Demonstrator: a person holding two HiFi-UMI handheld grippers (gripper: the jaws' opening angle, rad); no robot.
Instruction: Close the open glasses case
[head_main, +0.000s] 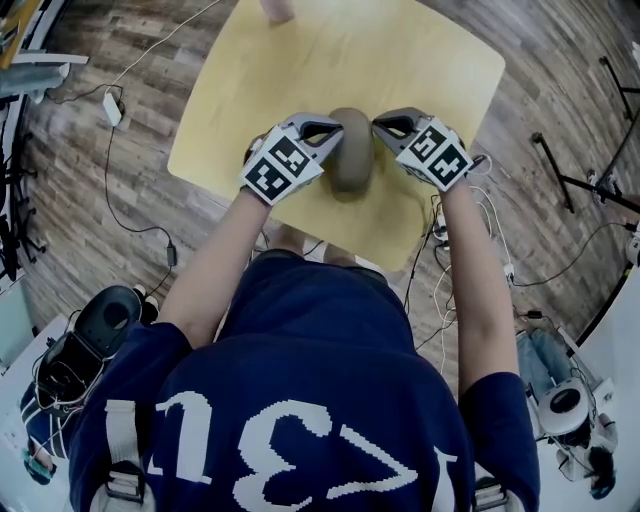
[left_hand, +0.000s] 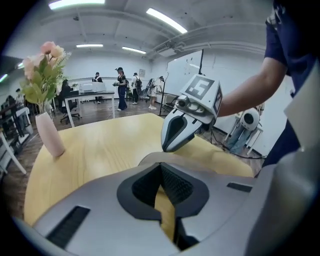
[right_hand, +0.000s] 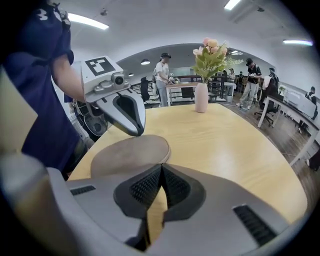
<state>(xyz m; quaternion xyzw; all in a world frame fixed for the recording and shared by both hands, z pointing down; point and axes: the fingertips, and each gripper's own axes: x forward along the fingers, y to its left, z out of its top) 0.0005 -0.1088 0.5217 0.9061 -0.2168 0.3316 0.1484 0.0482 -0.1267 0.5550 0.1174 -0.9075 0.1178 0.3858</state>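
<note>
Glasses case (head_main: 351, 150): grey-brown oval, lying on the wooden surface (head_main: 400, 60) near the edge closest to the person, directly between the two tools. Lid appears down; no gap seen from the head view. Left hand-held gripper (head_main: 335, 125): jaws together at the tips, nothing between them, tip at the case's left side. Right hand-held gripper (head_main: 380, 124): jaws fully together, empty, tip at the case's right side. Contact of either tip with the case: cannot tell. Both point down at a slant toward the case. Pink vase (right_hand: 201, 97) with flowers stands at the far edge, well apart from the case
</note>
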